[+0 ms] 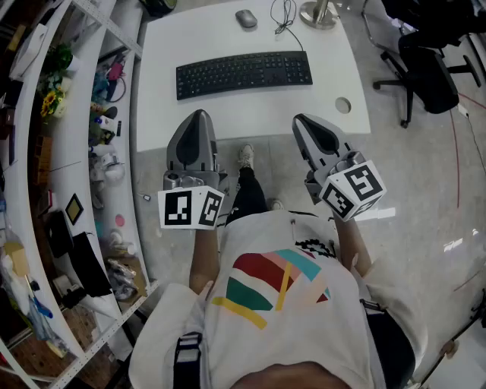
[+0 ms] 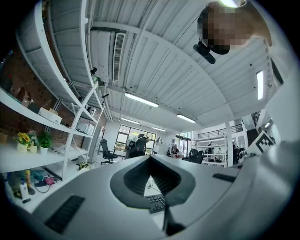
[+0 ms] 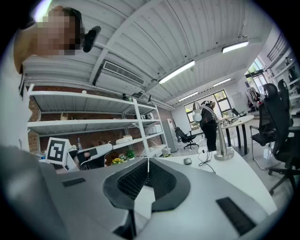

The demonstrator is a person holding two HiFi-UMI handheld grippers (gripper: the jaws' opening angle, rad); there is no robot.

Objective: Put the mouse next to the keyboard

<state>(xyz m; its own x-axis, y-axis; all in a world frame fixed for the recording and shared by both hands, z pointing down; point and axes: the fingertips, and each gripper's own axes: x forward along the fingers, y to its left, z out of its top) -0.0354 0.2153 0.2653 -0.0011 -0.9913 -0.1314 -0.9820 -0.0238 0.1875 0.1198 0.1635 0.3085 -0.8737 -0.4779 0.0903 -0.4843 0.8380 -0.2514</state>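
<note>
A grey mouse [image 1: 245,18] lies at the far edge of the white desk [image 1: 326,76], well behind the black keyboard [image 1: 244,74]. It also shows small in the right gripper view, the mouse [image 3: 187,161] on the desk top. My left gripper [image 1: 199,115] and right gripper [image 1: 301,120] hover over the desk's near edge, in front of the keyboard, both shut with nothing between the jaws. A few keys of the keyboard [image 2: 156,201] show beneath the left gripper [image 2: 150,157]. The right gripper [image 3: 148,161] points over the desk toward the mouse.
A black cable [image 1: 284,19] and a round metal lamp base [image 1: 318,14] sit at the desk's far right. A round cable hole [image 1: 343,105] is near the right edge. Cluttered white shelves [image 1: 45,152] run along the left; a black office chair [image 1: 429,68] stands right.
</note>
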